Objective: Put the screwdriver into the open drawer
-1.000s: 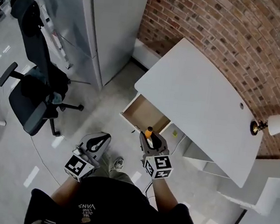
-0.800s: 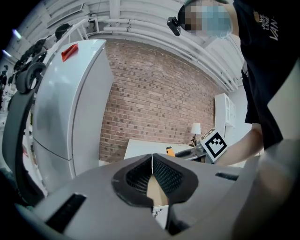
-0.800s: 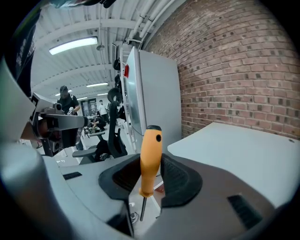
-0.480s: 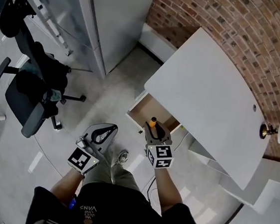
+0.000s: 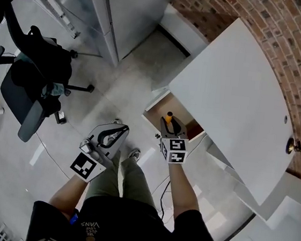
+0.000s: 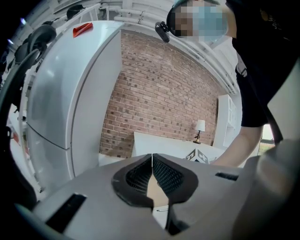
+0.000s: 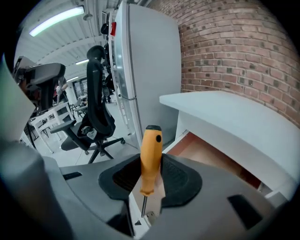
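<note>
Two grippers: my right gripper [image 5: 169, 126] clamps the screwdriver [image 7: 150, 157] by its handle at the open drawer's [image 5: 156, 111] front edge, under the desk [image 5: 234, 94]. My left gripper [image 5: 112, 136] is pinched together, empty. Risk: releasing short drops it on the floor [image 5: 122, 87].

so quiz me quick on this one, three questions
1. True or false: the left gripper is shut with nothing in it.
2. What does the right gripper hold? A) a hammer B) a screwdriver C) a pen
3. Fill in: the drawer under the desk stands ___ (open or shut).

Key: 1 true; 2 B; 3 open.
</note>
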Demonstrator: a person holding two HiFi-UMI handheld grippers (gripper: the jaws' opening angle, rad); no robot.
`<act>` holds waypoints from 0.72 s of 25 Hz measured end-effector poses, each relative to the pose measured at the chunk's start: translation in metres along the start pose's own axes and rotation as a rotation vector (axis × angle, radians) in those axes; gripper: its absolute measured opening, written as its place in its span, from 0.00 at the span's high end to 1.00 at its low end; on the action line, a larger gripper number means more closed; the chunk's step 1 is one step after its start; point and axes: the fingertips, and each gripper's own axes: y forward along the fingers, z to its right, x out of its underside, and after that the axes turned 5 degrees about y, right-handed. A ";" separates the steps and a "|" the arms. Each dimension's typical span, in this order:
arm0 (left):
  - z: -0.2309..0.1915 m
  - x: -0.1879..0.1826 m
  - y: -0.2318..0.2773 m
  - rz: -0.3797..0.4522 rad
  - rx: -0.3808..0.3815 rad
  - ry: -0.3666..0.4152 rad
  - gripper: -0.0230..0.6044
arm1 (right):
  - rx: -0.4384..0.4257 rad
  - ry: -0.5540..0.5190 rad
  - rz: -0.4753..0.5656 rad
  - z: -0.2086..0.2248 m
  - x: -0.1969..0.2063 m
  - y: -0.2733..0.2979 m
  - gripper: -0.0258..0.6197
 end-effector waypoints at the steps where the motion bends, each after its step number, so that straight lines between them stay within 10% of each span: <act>1: -0.003 0.003 0.000 -0.005 0.000 0.002 0.94 | 0.003 0.010 -0.018 0.003 0.005 0.008 0.77; 18: -0.030 0.061 0.001 -0.040 -0.016 -0.064 0.94 | 0.020 0.048 -0.245 0.050 0.063 0.109 0.77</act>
